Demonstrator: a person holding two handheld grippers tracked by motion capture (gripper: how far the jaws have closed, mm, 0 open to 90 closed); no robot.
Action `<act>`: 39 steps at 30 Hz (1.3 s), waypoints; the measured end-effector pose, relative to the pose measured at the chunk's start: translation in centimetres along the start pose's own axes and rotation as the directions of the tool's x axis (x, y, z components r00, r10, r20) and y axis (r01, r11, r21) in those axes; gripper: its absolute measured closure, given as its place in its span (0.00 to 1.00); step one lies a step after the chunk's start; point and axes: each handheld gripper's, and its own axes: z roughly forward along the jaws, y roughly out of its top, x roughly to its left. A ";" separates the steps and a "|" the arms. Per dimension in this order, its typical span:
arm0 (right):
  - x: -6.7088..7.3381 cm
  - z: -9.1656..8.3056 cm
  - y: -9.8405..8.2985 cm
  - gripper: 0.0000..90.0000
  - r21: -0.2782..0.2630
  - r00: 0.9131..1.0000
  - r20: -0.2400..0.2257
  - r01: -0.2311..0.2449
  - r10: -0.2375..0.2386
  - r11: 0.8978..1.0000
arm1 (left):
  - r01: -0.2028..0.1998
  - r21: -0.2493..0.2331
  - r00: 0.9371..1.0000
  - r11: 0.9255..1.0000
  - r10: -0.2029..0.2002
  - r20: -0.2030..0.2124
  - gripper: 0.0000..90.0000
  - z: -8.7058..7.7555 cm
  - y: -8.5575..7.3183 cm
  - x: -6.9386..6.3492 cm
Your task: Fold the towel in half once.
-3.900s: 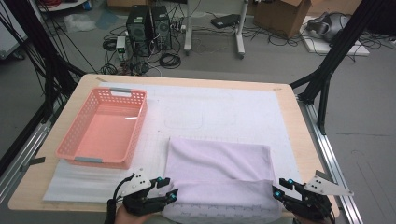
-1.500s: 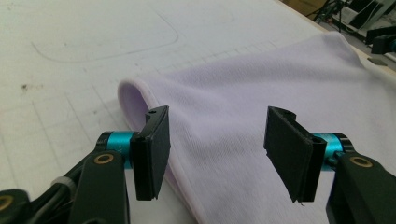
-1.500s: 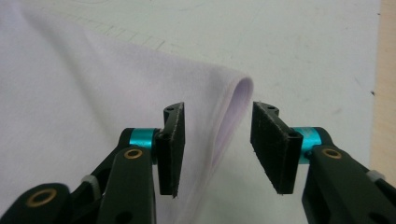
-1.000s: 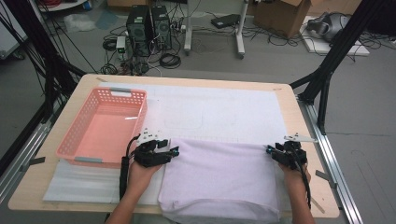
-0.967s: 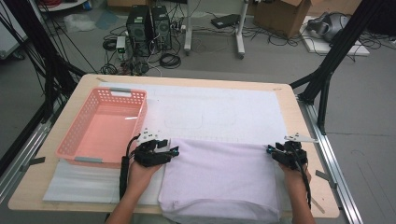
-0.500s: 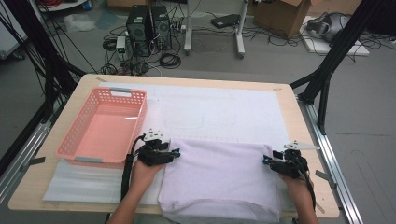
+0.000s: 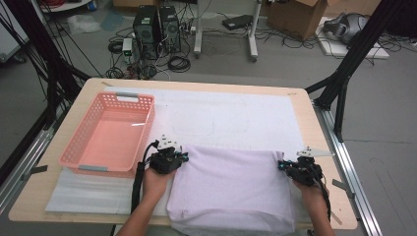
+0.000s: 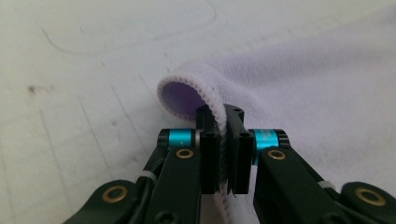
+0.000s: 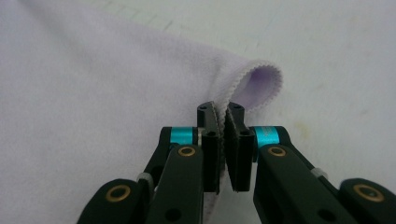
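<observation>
Room lies open beyond the cloth [image 7: 231, 189]: we see bare white mat [image 7: 236, 115] up to the table's far edge [image 7: 196, 81], and a pink basket [image 7: 110, 135] just beside our left gripper [image 7: 184, 158]. Its jaws have just closed and pinch the cloth's far left corner. Our right gripper [image 7: 280, 165], likewise just closed, pinches the far right corner, near the table's right edge. The cloth is pale lilac, folded, with stitched hems curling at both corners, its near edge at the table's front.
</observation>
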 end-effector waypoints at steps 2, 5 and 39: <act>-0.4 -0.1 0.8 0.96 -0.039 1.000 0.011 0.002 -0.001 0.999 | -0.007 -0.017 1.000 1.000 0.007 -0.011 0.95 -0.1 1.2 0.3; -1.3 0.1 2.2 0.96 -0.079 0.999 0.034 0.002 0.001 0.997 | 0.009 -0.053 1.000 0.999 -0.010 -0.020 0.95 0.2 3.2 1.1; -5.9 5.0 9.1 0.66 -0.109 0.989 0.109 -0.088 0.100 0.990 | 0.099 -0.073 0.995 0.992 -0.099 0.005 0.61 4.5 6.7 5.6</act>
